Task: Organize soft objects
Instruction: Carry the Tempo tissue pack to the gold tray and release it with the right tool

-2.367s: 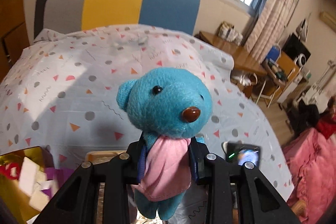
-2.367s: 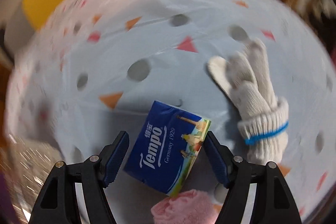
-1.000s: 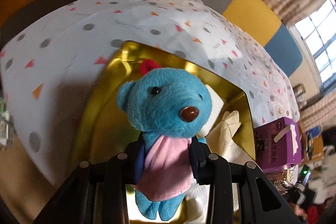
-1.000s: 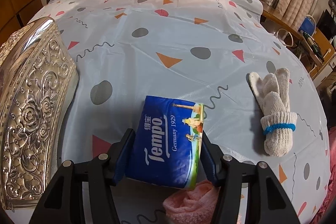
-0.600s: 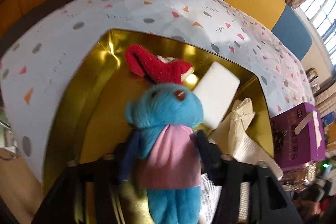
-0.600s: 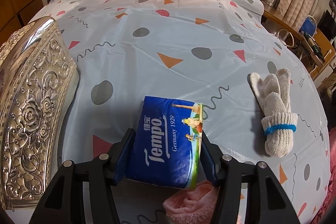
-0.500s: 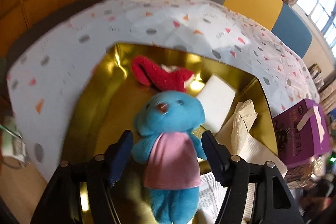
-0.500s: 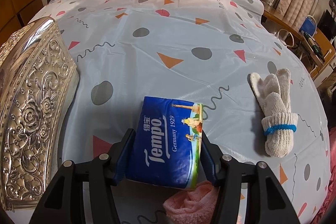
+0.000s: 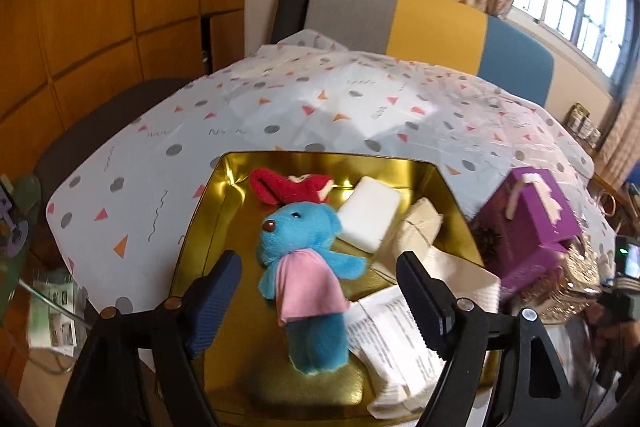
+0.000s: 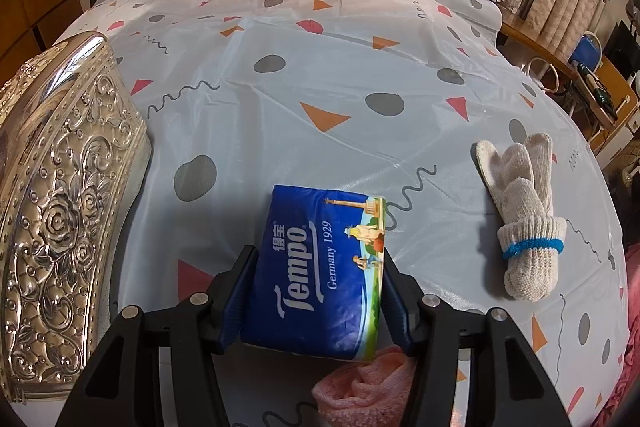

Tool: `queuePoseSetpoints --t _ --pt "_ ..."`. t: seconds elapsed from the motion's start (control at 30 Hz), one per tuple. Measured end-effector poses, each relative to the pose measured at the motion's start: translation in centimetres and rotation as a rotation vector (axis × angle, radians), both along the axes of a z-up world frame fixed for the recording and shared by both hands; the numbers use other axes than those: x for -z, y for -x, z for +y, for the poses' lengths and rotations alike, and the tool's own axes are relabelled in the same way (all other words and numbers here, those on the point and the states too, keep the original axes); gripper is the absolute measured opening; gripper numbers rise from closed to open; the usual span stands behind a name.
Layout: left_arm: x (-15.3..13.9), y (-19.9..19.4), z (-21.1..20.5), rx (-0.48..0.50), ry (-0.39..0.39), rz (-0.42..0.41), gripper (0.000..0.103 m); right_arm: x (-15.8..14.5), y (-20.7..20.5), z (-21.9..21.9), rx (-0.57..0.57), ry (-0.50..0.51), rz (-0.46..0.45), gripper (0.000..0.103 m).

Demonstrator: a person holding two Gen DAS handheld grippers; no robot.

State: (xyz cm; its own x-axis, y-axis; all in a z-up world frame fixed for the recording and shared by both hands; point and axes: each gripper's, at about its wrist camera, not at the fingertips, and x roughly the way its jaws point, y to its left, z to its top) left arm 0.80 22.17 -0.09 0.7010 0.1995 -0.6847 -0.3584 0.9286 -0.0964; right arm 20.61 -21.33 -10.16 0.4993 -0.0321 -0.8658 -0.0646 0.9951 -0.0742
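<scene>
Releasing: our left gripper (image 9: 320, 297) jaws just opened, blue bear (image 9: 306, 273) lying free between them in gold tin (image 9: 224, 195) | right gripper (image 10: 318, 301) clamps tissue pack (image 10: 320, 275) mid-sides; we judge it light, squashy.

Bear (image 9: 306, 267) in tin (image 9: 224, 195), sponge (image 9: 370, 213) right; tissue pack (image 10: 320, 267) left of glove (image 10: 524, 215).

One gold tin (image 9: 224, 211) holds one blue teddy bear (image 9: 304, 267), one red plush piece (image 9: 288, 187), one white block (image 9: 370, 213), one beige cloth bundle (image 9: 420, 231) and one printed packet (image 9: 392, 339). One purple box (image 9: 532, 223) sits beside it. On the cloth: one blue tissue pack (image 10: 320, 267), one rolled glove pair (image 10: 524, 215), one pink towel (image 10: 360, 387), one embossed silver lid (image 10: 60, 207).
</scene>
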Motion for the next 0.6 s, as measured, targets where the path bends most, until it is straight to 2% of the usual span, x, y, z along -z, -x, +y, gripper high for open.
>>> queuePoseSetpoints --t 0.1,0.27,0.6 --pt "-0.5 0.5 -0.9 0.010 -0.015 -0.014 0.086 0.0 0.0 0.0 -0.001 0.001 0.000 0.057" --pt "-0.6 0.6 -2.0 0.004 -0.052 0.002 0.086 -0.1 0.0 0.2 0.000 0.010 -0.007 0.055" --pt "-0.7 1.2 -2.4 0.001 -0.064 -0.008 0.093 -0.2 -0.4 -0.2 0.031 -0.028 0.006 0.054"
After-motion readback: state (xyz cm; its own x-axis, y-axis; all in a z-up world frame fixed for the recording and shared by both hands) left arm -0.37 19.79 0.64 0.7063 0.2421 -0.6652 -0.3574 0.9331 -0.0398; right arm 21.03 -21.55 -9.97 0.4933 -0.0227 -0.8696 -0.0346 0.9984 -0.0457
